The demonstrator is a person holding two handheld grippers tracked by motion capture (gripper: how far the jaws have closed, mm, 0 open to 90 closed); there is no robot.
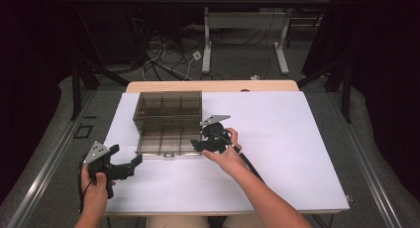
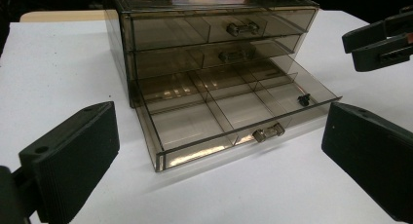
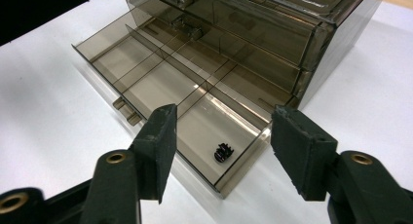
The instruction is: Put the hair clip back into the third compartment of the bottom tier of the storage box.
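Observation:
A smoky transparent drawer cabinet (image 1: 167, 108) stands on the white table (image 1: 287, 153), its bottom drawer (image 1: 166, 141) pulled out toward me. A small black toothed part (image 3: 224, 152) lies in that drawer's front corner compartment, also seen as a small black part (image 2: 304, 98) in the left gripper view. My right gripper (image 1: 199, 140) hovers open just above that corner, and in its own view the right gripper (image 3: 225, 114) has nothing between its jaws. My left gripper (image 1: 126, 154) is open and empty, low at the table's front left, facing the drawer handle (image 2: 268, 132).
The two upper drawers (image 2: 214, 31) are closed. The table's right half (image 1: 297, 124) is bare white. A wooden strip (image 1: 213, 85) runs along the far edge, with cables and desk legs (image 1: 207, 49) on the floor beyond.

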